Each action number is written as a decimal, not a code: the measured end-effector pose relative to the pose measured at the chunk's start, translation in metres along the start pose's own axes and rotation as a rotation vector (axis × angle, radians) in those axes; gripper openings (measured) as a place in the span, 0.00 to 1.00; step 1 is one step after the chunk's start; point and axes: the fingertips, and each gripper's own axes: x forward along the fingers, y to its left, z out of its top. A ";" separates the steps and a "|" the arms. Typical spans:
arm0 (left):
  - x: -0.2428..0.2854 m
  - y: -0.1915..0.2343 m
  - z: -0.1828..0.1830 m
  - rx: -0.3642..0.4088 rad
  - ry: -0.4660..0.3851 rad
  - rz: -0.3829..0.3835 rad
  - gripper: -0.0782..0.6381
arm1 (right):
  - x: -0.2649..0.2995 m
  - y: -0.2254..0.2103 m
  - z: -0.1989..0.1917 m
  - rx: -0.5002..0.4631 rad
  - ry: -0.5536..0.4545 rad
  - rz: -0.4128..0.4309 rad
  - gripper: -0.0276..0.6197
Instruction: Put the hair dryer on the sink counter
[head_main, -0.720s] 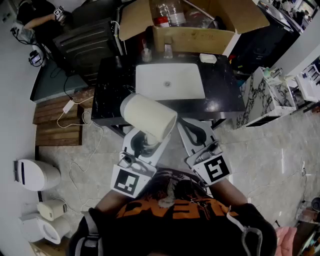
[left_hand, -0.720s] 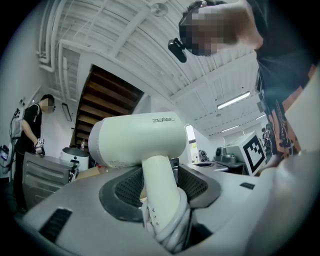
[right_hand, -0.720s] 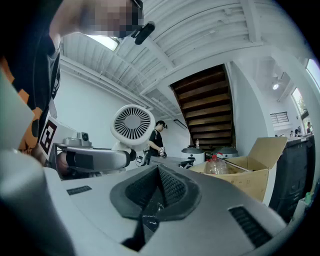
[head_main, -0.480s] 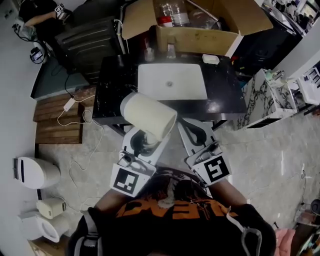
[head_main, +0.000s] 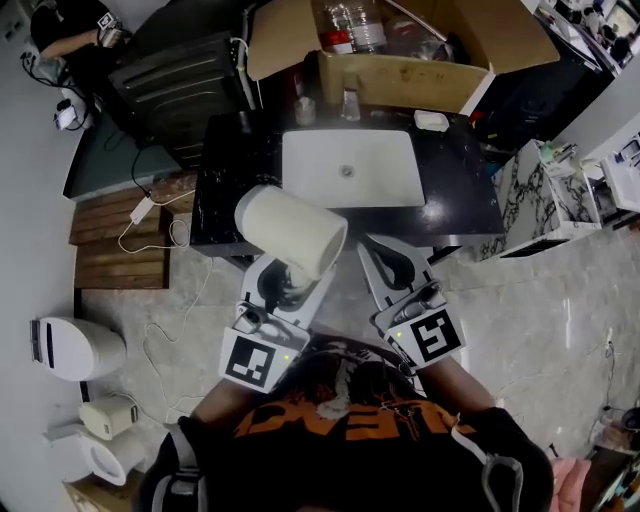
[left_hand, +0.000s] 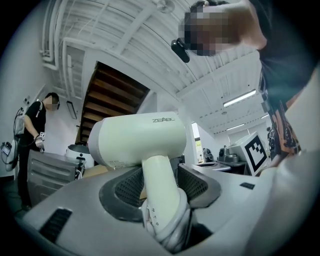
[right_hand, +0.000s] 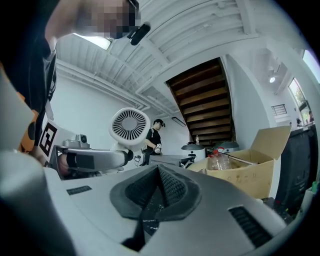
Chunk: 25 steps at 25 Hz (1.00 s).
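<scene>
Sink tabletop sits nearer than before; left gripper fingers clamp the hair dryer handle mid-carry, right gripper closed, empty; next, lower it there

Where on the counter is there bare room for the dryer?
Two bare patches of counter: left of the basin out to the counter's edge, nearest the dryer, and right of the basin, in front of a small white item. Crowded: the back strip behind the basin, with two small containers before the box.
</scene>
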 end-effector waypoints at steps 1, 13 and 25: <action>0.002 0.006 -0.001 -0.001 0.001 0.005 0.43 | 0.006 -0.002 -0.002 0.013 0.004 0.004 0.06; 0.038 0.086 -0.004 -0.011 0.009 0.018 0.43 | 0.094 -0.021 -0.009 0.011 0.032 0.036 0.06; 0.060 0.142 -0.001 -0.023 0.024 -0.006 0.43 | 0.154 -0.037 -0.010 0.021 0.042 0.014 0.06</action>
